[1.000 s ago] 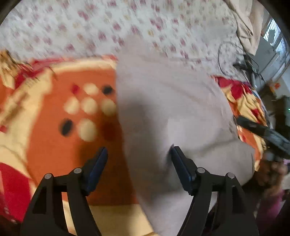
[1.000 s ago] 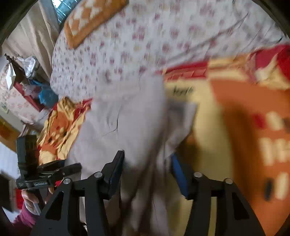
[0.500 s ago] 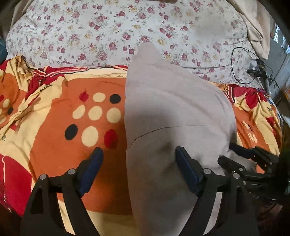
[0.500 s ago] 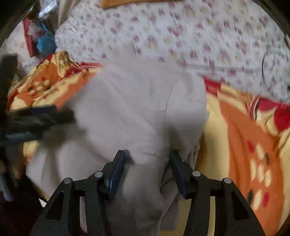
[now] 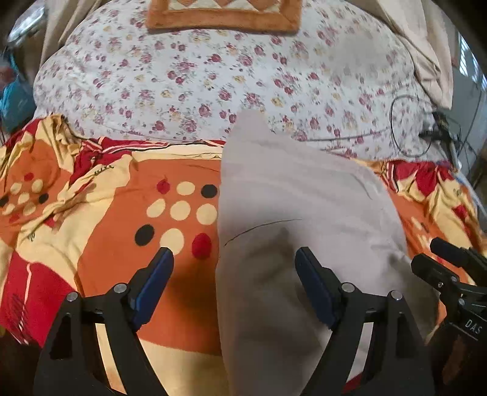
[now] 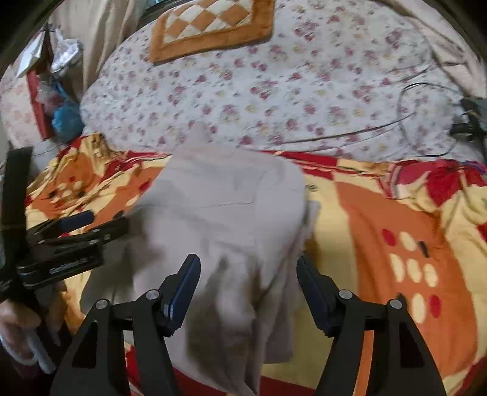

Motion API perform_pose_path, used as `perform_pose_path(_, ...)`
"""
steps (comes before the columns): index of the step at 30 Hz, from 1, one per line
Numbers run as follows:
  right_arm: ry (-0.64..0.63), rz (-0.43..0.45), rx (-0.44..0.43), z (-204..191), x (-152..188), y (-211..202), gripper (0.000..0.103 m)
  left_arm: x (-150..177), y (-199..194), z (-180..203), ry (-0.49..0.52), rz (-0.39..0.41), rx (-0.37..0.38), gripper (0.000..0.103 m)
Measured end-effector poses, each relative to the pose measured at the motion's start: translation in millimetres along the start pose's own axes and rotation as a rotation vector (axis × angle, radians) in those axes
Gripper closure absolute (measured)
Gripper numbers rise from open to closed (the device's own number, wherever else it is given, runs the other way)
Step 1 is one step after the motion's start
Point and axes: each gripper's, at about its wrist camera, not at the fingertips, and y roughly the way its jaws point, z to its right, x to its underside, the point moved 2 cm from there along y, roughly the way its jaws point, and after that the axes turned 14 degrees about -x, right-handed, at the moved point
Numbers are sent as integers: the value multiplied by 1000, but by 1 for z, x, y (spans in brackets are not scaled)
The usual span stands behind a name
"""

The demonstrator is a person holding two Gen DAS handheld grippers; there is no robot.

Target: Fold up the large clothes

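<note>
A large grey garment (image 5: 292,219) lies folded lengthwise on the orange, red and cream patterned blanket (image 5: 121,237), its far tip reaching the floral sheet. It also shows in the right wrist view (image 6: 225,213), bunched near the bed's front edge. My left gripper (image 5: 232,286) is open and empty above the garment's left edge. My right gripper (image 6: 248,289) is open and empty above the garment's near end. The right gripper shows at the right edge of the left wrist view (image 5: 453,274); the left gripper shows at the left of the right wrist view (image 6: 70,240).
A floral sheet (image 5: 188,79) covers the far half of the bed, with an orange checkered mat (image 6: 210,27) on it. A black cable (image 5: 408,121) loops at the far right. Bags and clutter (image 6: 57,91) stand at the left beyond the bed.
Both grippers have pulled back toward the near edge and steadied; more of the bed is in view. The right view has swung to face the garment squarely. The garment lies still.
</note>
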Motion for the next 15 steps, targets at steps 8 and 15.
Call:
perform_pose_path(8,43,69,10,-5,-4,-10,24,1,-20,-3,-1,70,-59,21)
perform_pose_path(15,40,60,29,-9,-2,-7,24,2,-27,0,1,81,-34,21)
